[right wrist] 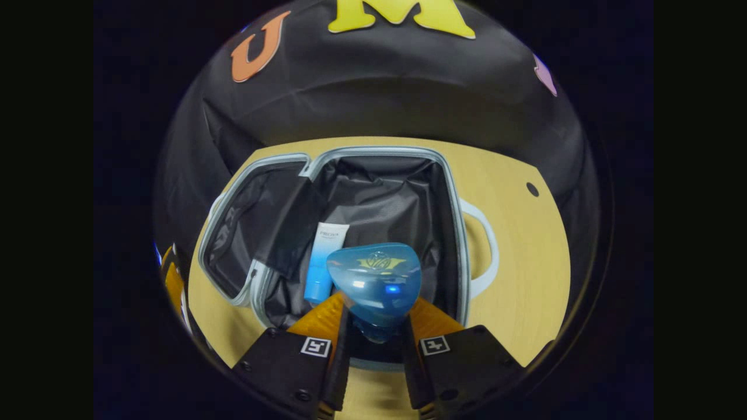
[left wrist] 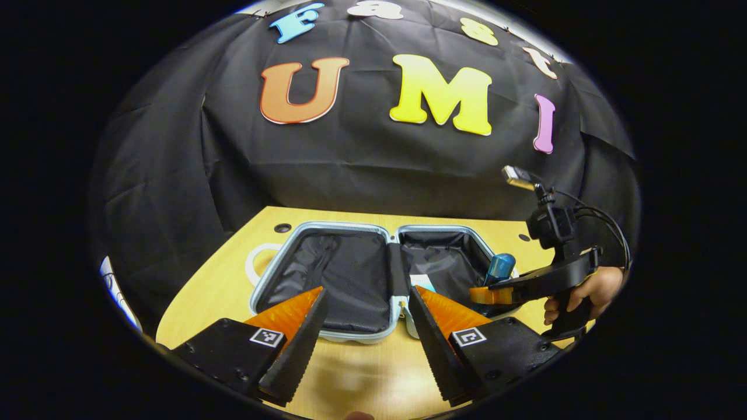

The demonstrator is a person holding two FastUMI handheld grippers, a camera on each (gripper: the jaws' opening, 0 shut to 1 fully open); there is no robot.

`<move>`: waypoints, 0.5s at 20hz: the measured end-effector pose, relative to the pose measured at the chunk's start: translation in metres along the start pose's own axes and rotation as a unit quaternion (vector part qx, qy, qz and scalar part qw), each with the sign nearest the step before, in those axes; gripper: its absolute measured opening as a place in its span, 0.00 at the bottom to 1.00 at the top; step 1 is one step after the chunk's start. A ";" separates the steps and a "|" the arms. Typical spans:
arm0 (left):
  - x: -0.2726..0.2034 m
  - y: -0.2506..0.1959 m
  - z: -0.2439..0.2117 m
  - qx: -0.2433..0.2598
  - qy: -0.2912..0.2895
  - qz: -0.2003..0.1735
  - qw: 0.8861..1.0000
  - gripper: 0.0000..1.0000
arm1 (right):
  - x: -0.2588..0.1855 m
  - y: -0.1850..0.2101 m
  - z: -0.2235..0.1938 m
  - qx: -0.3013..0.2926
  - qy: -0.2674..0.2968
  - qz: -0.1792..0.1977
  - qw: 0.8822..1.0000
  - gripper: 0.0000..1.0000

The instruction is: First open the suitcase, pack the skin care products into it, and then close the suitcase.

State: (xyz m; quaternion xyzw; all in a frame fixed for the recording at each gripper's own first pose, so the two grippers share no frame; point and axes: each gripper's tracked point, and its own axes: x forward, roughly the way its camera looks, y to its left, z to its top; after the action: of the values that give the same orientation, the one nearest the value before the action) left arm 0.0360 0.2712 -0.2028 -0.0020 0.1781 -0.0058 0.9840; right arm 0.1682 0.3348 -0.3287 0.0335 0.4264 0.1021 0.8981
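Nearest in the left gripper view, the left gripper (left wrist: 365, 318) is hovering with its fingers spread wide, holding nothing. Beyond it, the light-blue hard-shell suitcase (left wrist: 327, 334) is lying open on the pale wooden table (left wrist: 350, 379). The right gripper (right wrist: 373, 344) is clamping a translucent blue bottle (right wrist: 376, 283) over the suitcase's right half, where a white-and-blue tube (right wrist: 324, 262) is lying on the dark lining.
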 end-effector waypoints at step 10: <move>0.000 0.088 0.059 0.001 -0.084 0.063 0.995 0.85 | 0.044 0.002 0.017 0.023 0.029 -0.036 0.999 0.39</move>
State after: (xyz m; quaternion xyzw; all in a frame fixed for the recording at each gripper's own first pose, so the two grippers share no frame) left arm 0.0573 0.3596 -0.1482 0.0094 0.0949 0.0559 0.9939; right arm 0.2077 0.3469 -0.3512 0.0360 0.4554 0.0603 0.8875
